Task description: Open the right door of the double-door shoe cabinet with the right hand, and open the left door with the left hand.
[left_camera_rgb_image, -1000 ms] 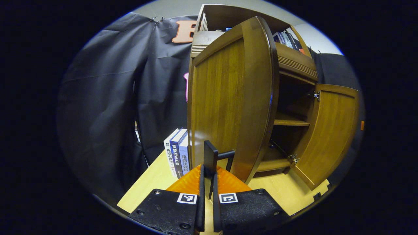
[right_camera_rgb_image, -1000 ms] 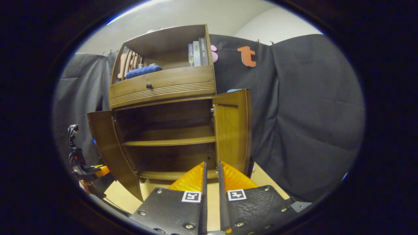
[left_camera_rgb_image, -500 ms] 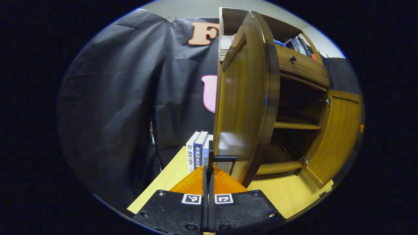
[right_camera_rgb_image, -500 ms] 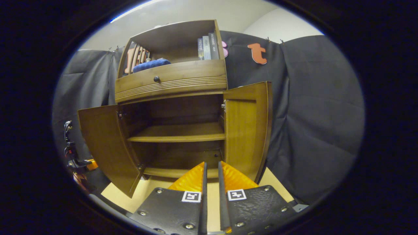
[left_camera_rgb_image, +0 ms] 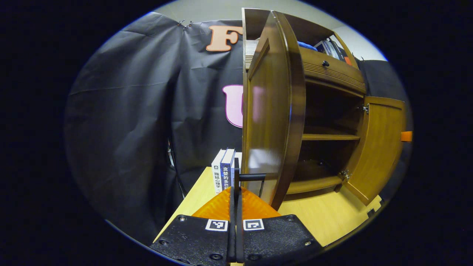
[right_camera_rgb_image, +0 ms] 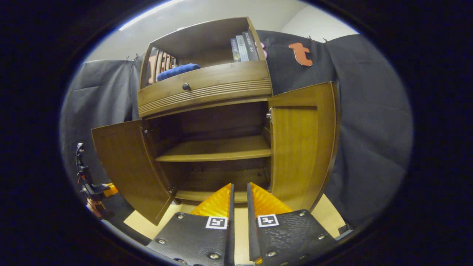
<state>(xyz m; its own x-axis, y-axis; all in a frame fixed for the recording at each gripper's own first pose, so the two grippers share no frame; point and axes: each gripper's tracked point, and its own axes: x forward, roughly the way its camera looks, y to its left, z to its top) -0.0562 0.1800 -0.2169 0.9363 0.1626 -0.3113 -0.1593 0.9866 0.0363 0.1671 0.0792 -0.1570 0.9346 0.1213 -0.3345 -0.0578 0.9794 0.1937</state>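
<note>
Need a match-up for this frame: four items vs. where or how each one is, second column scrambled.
1. left door handle
2. right door
3. blue bundle
4. standing books

A. on the shelf above the drawer
B. on the table, beside the cabinet
C. swung open, nothing holding it
D. pinched in the left gripper

Pairs: 1-D, 2-C, 3-A, 4-B
</note>
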